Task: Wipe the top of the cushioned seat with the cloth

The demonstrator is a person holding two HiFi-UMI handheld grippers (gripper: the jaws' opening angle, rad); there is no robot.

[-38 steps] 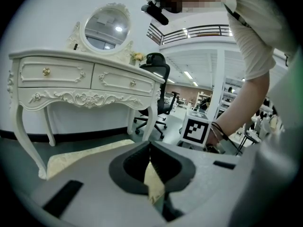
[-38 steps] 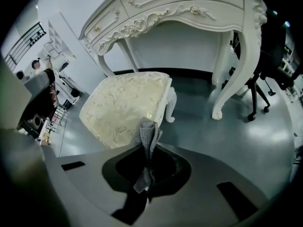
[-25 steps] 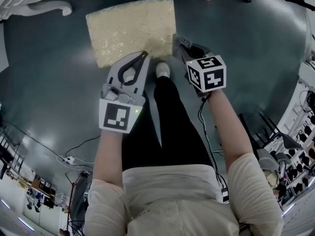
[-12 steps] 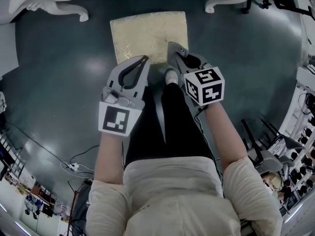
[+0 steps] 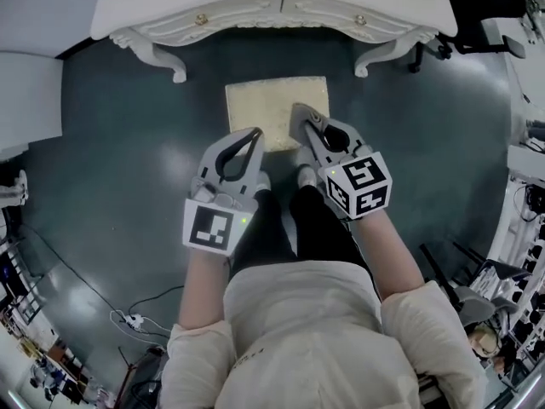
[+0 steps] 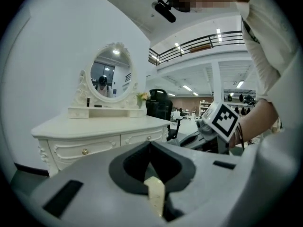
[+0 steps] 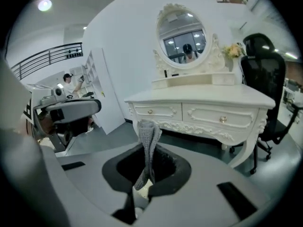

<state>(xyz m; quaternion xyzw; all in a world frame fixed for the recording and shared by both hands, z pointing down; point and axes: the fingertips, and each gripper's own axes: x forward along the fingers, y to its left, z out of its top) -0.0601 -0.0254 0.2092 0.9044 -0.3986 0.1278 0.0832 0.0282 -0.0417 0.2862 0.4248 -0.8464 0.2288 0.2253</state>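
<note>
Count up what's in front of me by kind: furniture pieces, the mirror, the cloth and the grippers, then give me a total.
Dressing table: 1
Mirror: 1
Cushioned seat: 1
Office chair: 1
Cloth: 1
Grippers, left gripper and right gripper: 2
Total: 7

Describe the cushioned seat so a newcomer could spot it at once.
Find the white dressing table at the top of the head view. Just in front of it, against the dark floor, is the cushioned seat, the only pale yellow square.
</note>
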